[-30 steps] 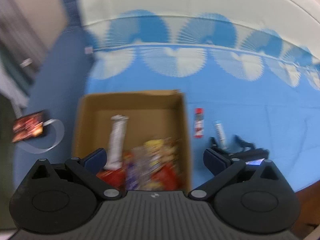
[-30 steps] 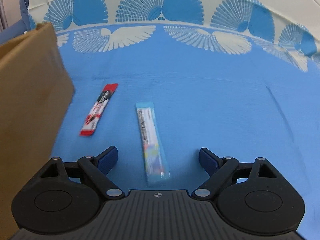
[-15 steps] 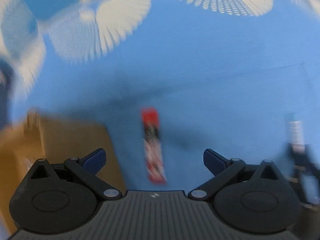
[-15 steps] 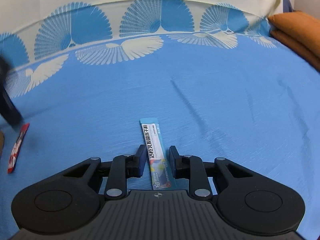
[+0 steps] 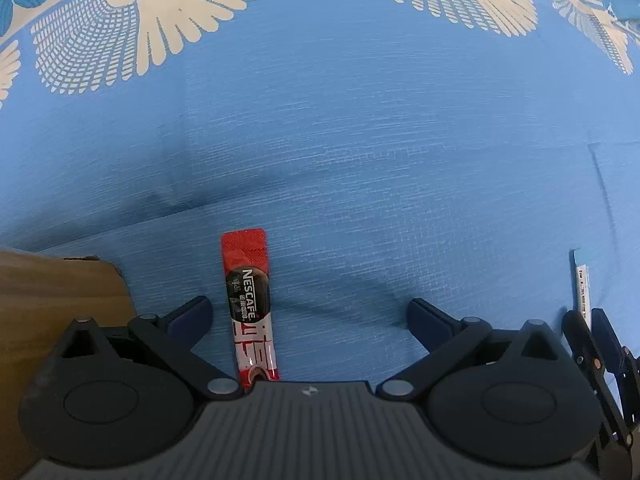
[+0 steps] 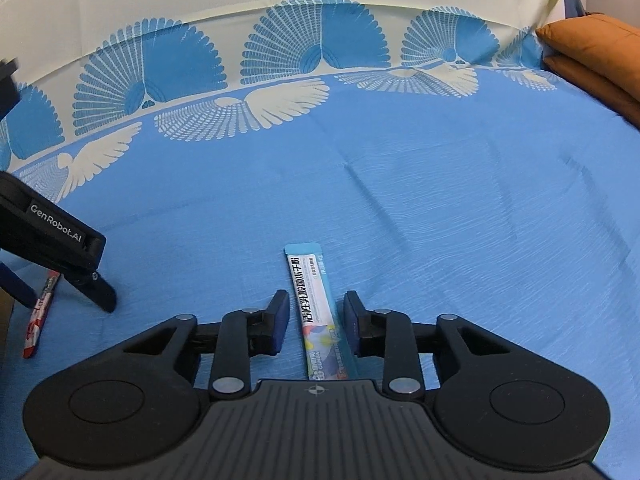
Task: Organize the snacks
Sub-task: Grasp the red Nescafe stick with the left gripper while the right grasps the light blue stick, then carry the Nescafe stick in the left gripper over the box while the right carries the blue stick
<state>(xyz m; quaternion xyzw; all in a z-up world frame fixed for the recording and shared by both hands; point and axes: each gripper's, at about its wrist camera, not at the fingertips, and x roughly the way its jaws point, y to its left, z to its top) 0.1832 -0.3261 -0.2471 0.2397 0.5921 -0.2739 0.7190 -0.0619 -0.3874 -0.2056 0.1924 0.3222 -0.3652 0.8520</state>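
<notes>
A red Nescafe stick (image 5: pixel 250 308) lies flat on the blue cloth. It sits between the wide-open fingers of my left gripper (image 5: pixel 308 316), nearer the left finger, and neither pad touches it. The right wrist view shows that gripper (image 6: pixel 60 292) straddling the red stick (image 6: pixel 40 320) at far left. A light blue stick (image 6: pixel 308 280) lies lengthwise between the pads of my right gripper (image 6: pixel 316 308). Its jaws are narrow and opening, and the pads stand just clear of the packet. The left wrist view catches the right gripper (image 5: pixel 590 328) and the blue stick (image 5: pixel 581 284) at its right edge.
The corner of a brown cardboard box (image 5: pixel 60 300) stands just left of my left gripper. The blue cloth (image 6: pixel 440 200) with white bird and fan patterns spreads ahead. Two stacked orange cushions (image 6: pixel 592 52) lie at the far right.
My left gripper came down from above the box of snacks to straddle the red stick. My right gripper moved over the blue stick, narrowed tightly around it, then widened a little.
</notes>
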